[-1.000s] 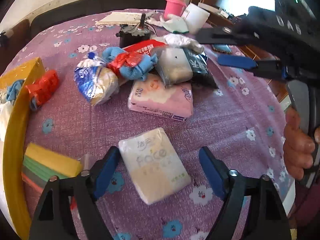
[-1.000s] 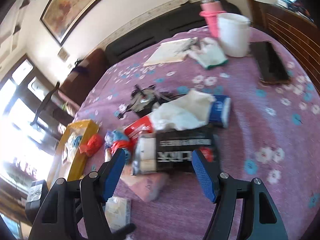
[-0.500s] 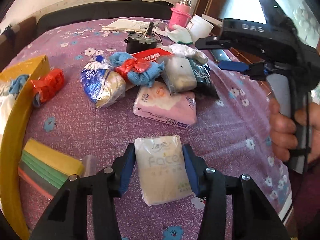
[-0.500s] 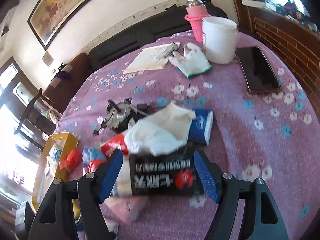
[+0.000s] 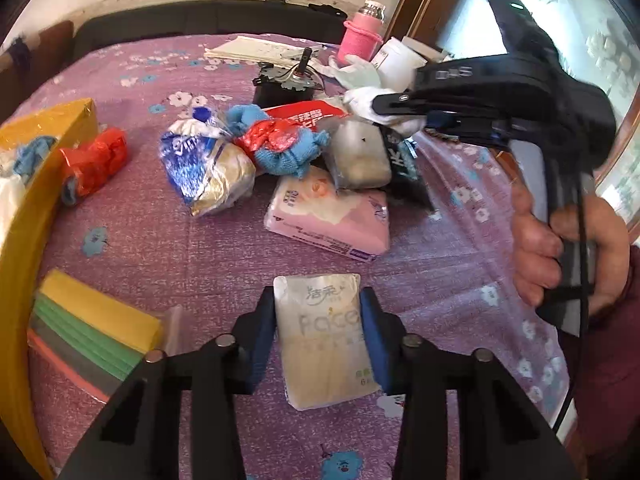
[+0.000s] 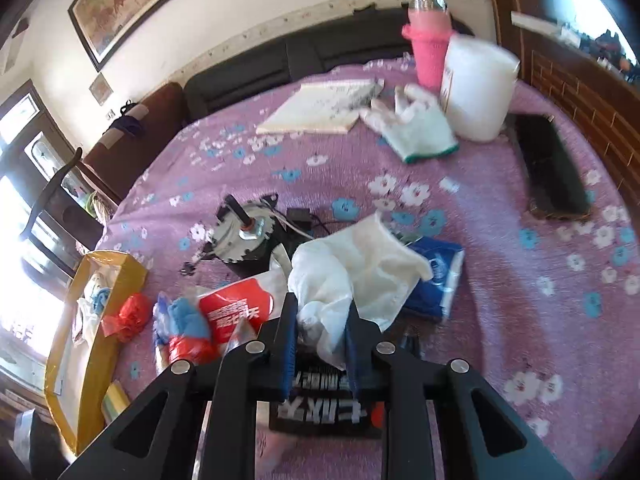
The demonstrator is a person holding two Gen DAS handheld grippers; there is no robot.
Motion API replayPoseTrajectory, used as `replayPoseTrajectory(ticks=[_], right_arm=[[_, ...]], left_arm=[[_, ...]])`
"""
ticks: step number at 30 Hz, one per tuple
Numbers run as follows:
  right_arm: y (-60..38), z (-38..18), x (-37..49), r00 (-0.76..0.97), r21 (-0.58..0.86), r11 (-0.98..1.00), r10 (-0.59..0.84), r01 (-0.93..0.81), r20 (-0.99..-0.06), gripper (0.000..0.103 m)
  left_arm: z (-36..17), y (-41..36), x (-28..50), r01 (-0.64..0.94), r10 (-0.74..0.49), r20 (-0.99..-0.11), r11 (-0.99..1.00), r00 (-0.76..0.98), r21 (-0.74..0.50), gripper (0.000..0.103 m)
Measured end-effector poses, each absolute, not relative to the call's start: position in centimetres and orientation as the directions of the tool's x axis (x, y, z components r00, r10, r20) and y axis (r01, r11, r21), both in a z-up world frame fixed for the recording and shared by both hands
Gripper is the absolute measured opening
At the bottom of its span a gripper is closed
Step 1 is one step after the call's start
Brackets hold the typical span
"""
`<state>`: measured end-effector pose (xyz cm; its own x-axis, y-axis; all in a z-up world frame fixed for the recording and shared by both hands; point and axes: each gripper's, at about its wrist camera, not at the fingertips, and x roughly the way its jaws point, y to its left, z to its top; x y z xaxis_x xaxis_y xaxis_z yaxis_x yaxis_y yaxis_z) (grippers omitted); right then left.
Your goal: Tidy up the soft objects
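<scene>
Left wrist view, from left to right: a yellow box (image 5: 24, 200) stands at the edge of the purple flowered surface (image 5: 168, 248) with soft things already in it, a stack of coloured sponges (image 5: 92, 328) lies just beside it, and nearer the middle the left hand-held gripper (image 5: 319, 332) is closing on a white tissue pack (image 5: 324, 340), its blue pads against the pack's long sides. Farther back sits the heap: a blue-and-gold bag (image 5: 204, 172), a blue cloth with red wrap (image 5: 280, 144), a pink tissue pack (image 5: 328, 216). At the right, a hand (image 5: 560, 256) holds the other tool.

Right wrist view: the right hand-held gripper (image 6: 322, 344) is pinched narrow on a fold of the white plastic bag (image 6: 352, 268), which lies over a black packet (image 6: 324, 404).

To do this step well, I judge each grip should be firm before lifting: the tissue pack squeezed evenly so it does not pivot, the bag drawn up slowly so it sheds neighbours, then both carried left to the box.
</scene>
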<state>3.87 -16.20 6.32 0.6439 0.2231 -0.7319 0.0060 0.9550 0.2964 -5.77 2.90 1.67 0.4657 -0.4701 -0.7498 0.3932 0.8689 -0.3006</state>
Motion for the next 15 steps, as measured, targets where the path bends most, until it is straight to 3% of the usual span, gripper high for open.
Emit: replayPoseTrajectory(ticks=[5,15], right_arm=[[-16.0,9.0,1.1,0.682,0.274,0.962,0.211,-0.016,-0.7,0.021],[-13.1,12.0,-3.5,0.709,0.289,0.952,0.275,-0.104,-0.649,0.021]], left_arm=[[3.2,4.5,-6.7,0.387,-0.542,-0.687,0.837,0.484,-0.387,0.037],[7.8,9.8,-9.7,0.343,-0.534,-0.605,0.845,0.591,-0.411,0.037]])
